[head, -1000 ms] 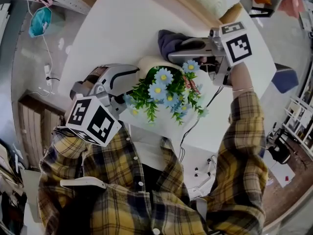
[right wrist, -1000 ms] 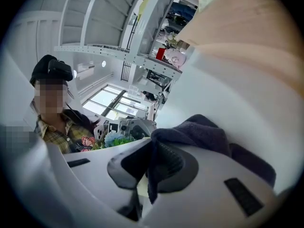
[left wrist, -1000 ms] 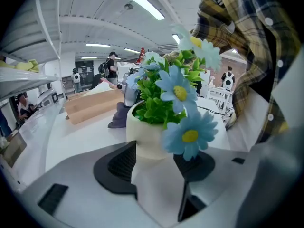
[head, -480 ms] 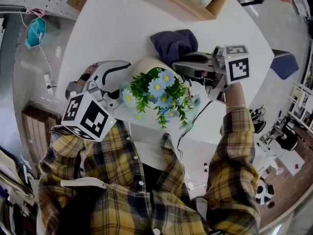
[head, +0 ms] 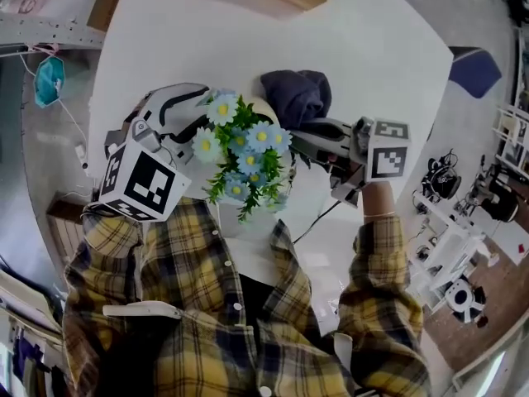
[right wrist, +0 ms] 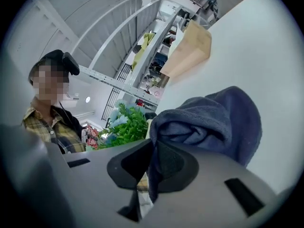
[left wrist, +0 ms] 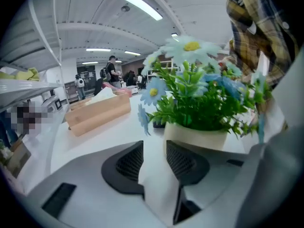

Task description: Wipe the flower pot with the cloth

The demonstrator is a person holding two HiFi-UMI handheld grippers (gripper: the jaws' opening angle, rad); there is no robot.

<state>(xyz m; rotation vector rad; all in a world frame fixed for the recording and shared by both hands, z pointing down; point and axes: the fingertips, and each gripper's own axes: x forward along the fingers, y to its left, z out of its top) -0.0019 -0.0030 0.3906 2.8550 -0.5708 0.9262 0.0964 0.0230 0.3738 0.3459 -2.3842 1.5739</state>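
right gripper (right wrist: 152, 150) clamped on cloth (right wrist: 213, 122) beside flower pot (left wrist: 194, 137); left gripper (left wrist: 154, 158) jaws, just narrowed, apart and empty; wiping judged unfinished.

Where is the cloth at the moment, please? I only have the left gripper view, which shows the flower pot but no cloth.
Observer: The right gripper view shows the right gripper's jaws shut on a fold of the dark blue cloth.
Operator: Thank you. Is the rest hanging free?
Observer: No. In the head view its bulk appears to rest bunched on the white table.
Operator: Is it against the flower pot yet?
Observer: It lies just beyond it, toward the right gripper's side. The flowers hide whether they touch.
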